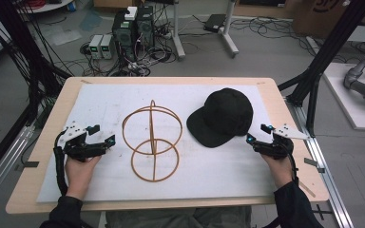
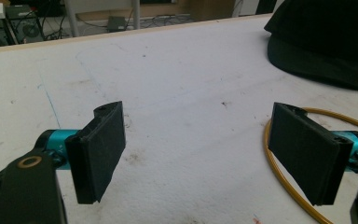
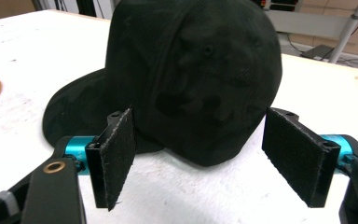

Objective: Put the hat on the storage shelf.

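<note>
The black cap (image 1: 222, 116) bears no logo or writing that can be read; in the right gripper view its cloth shows a faint dark camouflage pattern, small eyelets in the crown and a flat brim (image 3: 74, 112). It sits upright on the white mat (image 1: 100, 102), at about two o'clock from the mat's middle, brim toward seven o'clock. The right gripper (image 1: 258, 134) rests just beside the cap's near edge at about four o'clock from it, jaws spread wide and holding nothing. At the cap's nine o'clock stands a tan wire stand (image 1: 151, 140) of rings. The left gripper (image 1: 102, 135), at the stand's nine o'clock, is likewise spread apart and empty, its pad (image 2: 303, 149) near the stand's base ring (image 2: 279, 177).
</note>
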`<state>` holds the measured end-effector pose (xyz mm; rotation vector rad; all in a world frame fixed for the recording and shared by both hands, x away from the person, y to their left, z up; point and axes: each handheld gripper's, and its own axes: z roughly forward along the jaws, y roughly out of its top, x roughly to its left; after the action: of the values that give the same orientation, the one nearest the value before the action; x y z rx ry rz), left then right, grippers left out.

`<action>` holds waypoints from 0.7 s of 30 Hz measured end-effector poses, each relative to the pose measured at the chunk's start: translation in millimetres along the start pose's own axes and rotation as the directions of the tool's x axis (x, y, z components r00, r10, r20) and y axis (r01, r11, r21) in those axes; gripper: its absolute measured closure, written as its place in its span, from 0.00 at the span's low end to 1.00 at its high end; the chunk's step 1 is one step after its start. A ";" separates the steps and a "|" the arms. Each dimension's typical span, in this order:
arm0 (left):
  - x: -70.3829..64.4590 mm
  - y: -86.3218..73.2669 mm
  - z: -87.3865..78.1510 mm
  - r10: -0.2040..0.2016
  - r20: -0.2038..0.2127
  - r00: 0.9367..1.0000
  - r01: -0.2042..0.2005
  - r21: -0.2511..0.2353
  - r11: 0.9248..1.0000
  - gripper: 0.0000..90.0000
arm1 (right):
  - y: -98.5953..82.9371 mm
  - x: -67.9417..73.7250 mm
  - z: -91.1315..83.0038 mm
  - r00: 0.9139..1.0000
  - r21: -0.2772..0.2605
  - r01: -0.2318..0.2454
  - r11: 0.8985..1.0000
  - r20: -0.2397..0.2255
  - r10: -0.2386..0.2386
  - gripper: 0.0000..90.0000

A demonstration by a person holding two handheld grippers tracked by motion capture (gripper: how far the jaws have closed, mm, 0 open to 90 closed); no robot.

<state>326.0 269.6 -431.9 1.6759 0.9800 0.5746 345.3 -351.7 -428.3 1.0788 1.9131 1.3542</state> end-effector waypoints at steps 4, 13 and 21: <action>0.5 0.3 -0.8 -0.005 0.004 1.000 0.005 -0.004 1.000 0.21 | 4.4 -3.7 2.4 1.000 -0.003 -0.001 1.000 0.007 0.001 0.31; 1.2 -0.1 0.2 -0.007 0.013 1.000 0.007 0.004 1.000 0.21 | 19.7 -13.7 24.4 0.999 0.014 0.005 1.000 -0.034 -0.004 0.32; 1.3 -0.8 -0.1 -0.009 0.009 1.000 0.009 0.009 1.000 0.21 | 29.6 2.0 35.5 0.999 -0.004 0.034 0.999 -0.041 -0.034 0.36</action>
<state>326.4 270.7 -432.7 1.6798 0.9840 0.5568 381.3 -327.4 -412.3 1.0196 1.9498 1.3700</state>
